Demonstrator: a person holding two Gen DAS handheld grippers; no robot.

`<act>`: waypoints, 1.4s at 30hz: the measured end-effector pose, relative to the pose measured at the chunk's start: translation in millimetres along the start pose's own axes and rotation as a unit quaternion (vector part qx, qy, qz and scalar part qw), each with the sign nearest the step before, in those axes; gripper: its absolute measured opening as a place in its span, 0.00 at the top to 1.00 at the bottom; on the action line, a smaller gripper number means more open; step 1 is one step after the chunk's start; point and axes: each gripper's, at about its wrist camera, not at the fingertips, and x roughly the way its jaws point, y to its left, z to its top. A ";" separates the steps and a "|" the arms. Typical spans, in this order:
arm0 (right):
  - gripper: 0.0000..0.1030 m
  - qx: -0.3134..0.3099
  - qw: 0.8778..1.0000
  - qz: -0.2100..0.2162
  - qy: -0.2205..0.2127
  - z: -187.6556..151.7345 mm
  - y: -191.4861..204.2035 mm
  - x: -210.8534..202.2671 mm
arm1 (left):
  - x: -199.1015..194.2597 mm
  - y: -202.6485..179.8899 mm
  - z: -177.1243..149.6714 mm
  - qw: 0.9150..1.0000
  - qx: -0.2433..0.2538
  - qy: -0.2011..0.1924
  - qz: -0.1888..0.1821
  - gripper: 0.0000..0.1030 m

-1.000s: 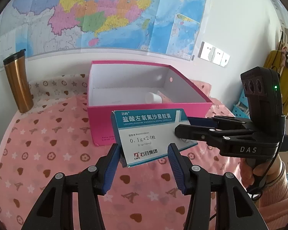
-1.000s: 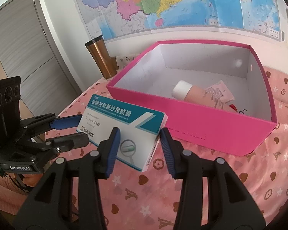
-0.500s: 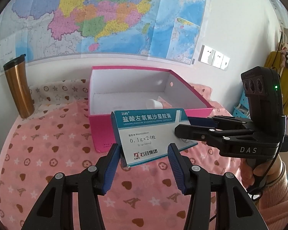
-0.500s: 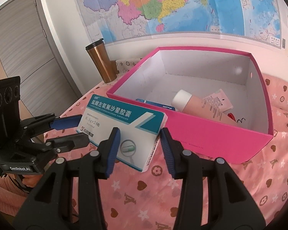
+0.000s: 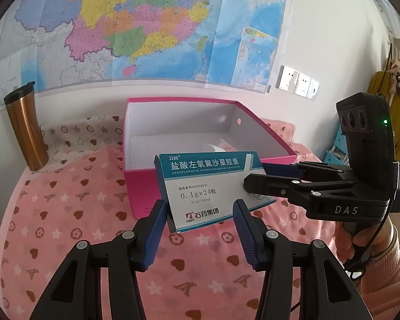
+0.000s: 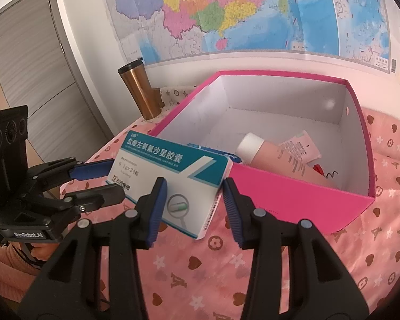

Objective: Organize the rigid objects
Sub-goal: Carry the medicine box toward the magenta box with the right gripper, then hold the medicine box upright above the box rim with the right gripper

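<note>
We hold a blue and white medicine carton [image 5: 205, 189] in the air between our two grippers, just in front of the near wall of an open pink storage box [image 5: 144, 186]. The left gripper [image 5: 198, 221] has its blue pads either side of the carton's near left end, closed partway onto its narrow edges as far as we can judge, though the contact on the left pad is hard to confirm. The right gripper [image 6: 192, 194] comes in from the right and clamps the carton's other end the same way; in the left wrist view its black fingers [image 5: 269, 184] lie across the carton's face. Both grippers tilt downward, so the carton sits slanted, printed face up toward us. We read this two-sided hold as a way to keep a light, flat carton from twisting while it travels over the wall. The pink box stands on a bench covered with a pink cloth [image 5: 66, 213] printed with hearts and stars. Inside it, toward the right, a peach tube with a white cap [image 6: 277, 157] already lies on the white floor, and a second blue carton [image 6: 216, 152] shows just behind the near wall, so the left part of the floor looks free for this one. A copper travel mug [image 5: 25, 130] stands far left against the wall, under a large map [image 5: 146, 26].
</note>
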 end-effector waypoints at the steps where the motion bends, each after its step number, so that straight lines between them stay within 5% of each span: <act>1: 0.55 0.000 1.000 0.000 -0.001 0.1 -0.3 -0.4 | 0.1 0.0 0.6 1.000 0.000 -0.001 0.001 0.50; 42: 0.55 -0.004 1.000 -0.005 -0.015 11.9 -1.5 -4.3 | 1.1 1.3 12.2 1.000 0.006 -0.015 0.004 0.50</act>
